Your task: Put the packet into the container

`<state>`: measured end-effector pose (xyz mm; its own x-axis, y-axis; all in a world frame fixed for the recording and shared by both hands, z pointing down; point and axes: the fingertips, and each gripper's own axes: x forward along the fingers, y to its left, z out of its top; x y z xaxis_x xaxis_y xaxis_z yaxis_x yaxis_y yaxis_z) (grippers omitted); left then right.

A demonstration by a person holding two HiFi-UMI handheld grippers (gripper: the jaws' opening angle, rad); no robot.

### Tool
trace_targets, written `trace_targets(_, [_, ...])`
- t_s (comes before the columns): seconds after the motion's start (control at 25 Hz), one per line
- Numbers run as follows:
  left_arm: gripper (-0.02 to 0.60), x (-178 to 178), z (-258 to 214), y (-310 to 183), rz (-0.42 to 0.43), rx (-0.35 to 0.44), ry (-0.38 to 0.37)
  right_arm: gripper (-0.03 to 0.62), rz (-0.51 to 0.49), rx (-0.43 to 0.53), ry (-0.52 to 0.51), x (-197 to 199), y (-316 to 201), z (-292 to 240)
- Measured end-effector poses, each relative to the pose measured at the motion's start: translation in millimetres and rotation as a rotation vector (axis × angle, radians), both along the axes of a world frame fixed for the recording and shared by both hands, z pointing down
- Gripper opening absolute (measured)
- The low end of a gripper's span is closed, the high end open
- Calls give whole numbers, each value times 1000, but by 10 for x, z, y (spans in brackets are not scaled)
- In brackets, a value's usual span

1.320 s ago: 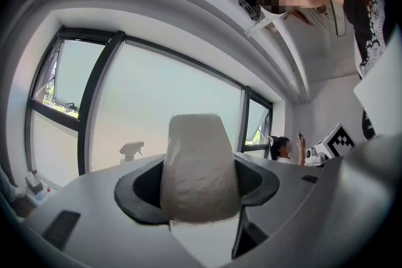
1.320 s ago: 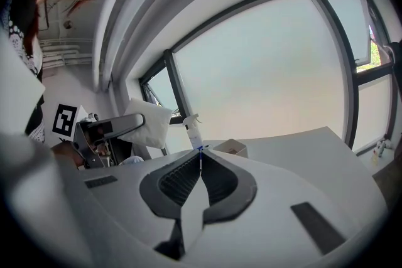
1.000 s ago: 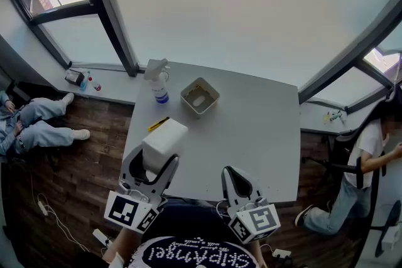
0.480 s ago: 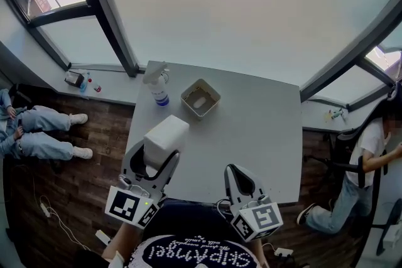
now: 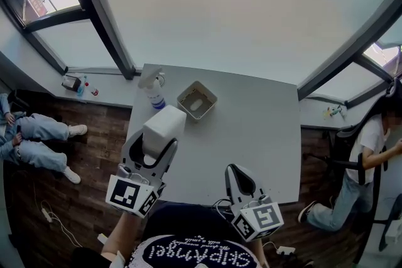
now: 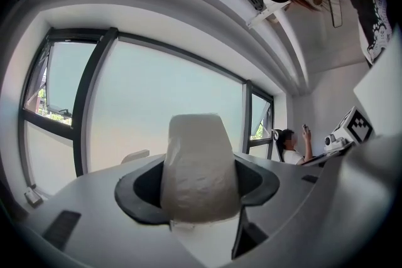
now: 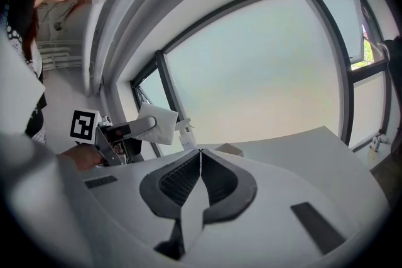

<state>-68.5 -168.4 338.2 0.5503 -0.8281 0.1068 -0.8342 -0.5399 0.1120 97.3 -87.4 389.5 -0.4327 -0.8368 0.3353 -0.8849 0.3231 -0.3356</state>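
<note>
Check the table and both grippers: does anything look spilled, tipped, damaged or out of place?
Nothing stands out. The left gripper holds the white packet squarely between its jaws over the table. The container and spray bottle stand upright, apart, with no spill. The right gripper is shut and empty.

window (image 5: pixel 239 3): frosted, dark frames; floor (image 5: pixel 38 198): seemingly dark wood; table (image 5: pixel 257 135): grey

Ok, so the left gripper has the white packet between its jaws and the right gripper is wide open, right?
Not quite: the left gripper does have the white packet between its jaws, but the right gripper is shut, jaws together with nothing between them, as the right gripper view shows.
</note>
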Motion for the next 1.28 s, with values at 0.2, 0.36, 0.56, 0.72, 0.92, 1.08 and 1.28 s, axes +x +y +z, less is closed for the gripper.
trace_targets(0.2, [278, 21, 113, -163, 2, -25, 6, 15, -4, 2, 0, -15, -30, 8])
trace_targets(0.36, [278, 54, 114, -265, 10, -26, 16, 15, -2, -3, -2, -34, -41, 4])
trace_targets(0.56, [278, 136, 217, -384, 18, -53, 29, 15, -3, -10, 0, -40, -36, 43])
trace_targets(0.72, [278, 205, 302, -505, 27, -68, 14, 15, -5, -12, -3, -60, -48, 43])
trace_targets(0.92, [278, 243, 378, -649, 33, -76, -4, 15, -2, -18, -5, -70, -35, 41])
trace_targets(1.08, [278, 288, 444, -771, 41, -76, -10, 15, 10, -25, -8, -58, -31, 61])
trace_targets(1.28, [278, 365, 553, -930, 55, -87, -23, 15, 11, -22, -11, -51, -25, 69])
